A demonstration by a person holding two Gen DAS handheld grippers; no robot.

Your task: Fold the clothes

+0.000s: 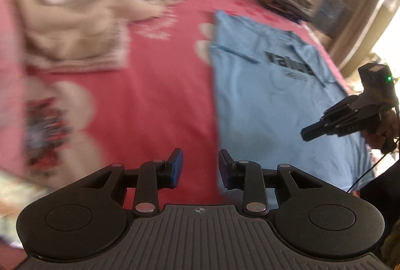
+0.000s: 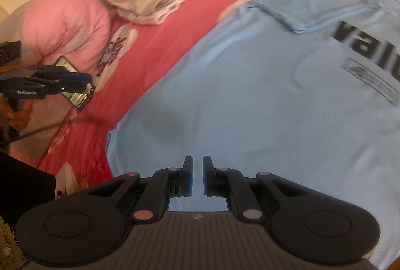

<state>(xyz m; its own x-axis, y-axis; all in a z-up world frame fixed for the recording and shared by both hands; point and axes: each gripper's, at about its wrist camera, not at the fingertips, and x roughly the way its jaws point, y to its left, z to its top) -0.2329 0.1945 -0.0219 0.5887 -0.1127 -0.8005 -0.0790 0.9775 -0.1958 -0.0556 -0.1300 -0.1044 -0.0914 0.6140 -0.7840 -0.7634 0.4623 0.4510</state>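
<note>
Light blue T-shirt point(image 2: 262, 85) spread flat on a red patterned bedspread point(image 1: 160, 85), both sleeves folded in.

Black print on the shirt reads partly "valu"; smaller lines beneath are too blurred to read. The left gripper point(image 1: 200, 168) hovers at the shirt's left edge, jaws apart, empty. The right gripper point(image 2: 198, 175) hangs above the shirt's lower part, jaws narrowly parted, empty. Beyond the shirt lies a beige and white clothes pile point(image 1: 75, 10).

My right gripper point(image 2: 197, 176) hovers over blue shirt point(image 2: 250, 100), jaws slightly apart, nothing between; phone point(image 2: 76, 92) far left.
</note>
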